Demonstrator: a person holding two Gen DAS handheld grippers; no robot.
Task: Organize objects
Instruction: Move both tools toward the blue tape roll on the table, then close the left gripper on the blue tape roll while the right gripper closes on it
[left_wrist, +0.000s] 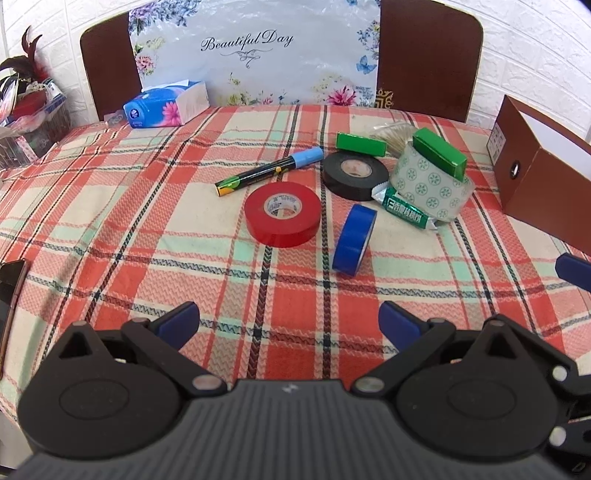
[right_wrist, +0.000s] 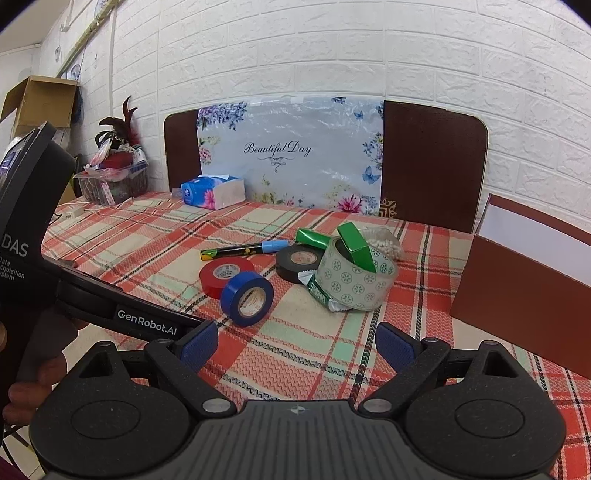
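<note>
You are holding both the left claw (left_wrist: 288, 317) and the right claw (right_wrist: 295, 341) released and empty over the counter (left_wrist: 110, 206), with the clutter lying ahead of both. The blue tape roll (left_wrist: 354, 240) nearest ahead is standing on edge and risks rolling off if nudged. The green box (left_wrist: 439, 153) is perching tilted on the patterned tape roll (left_wrist: 428, 188) and is likely to topple if you are grabbing that roll first.

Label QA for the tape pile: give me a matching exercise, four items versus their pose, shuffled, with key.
Items:
1. red tape roll
2. blue tape roll
3. patterned clear tape roll
4. marker

States:
A. standing on its edge
B. has a green box propped in its core
C. lying flat, nothing on it
D. lying on its side, blue cap toward the far end

Pairs: 1-C, 2-A, 3-B, 4-D
</note>
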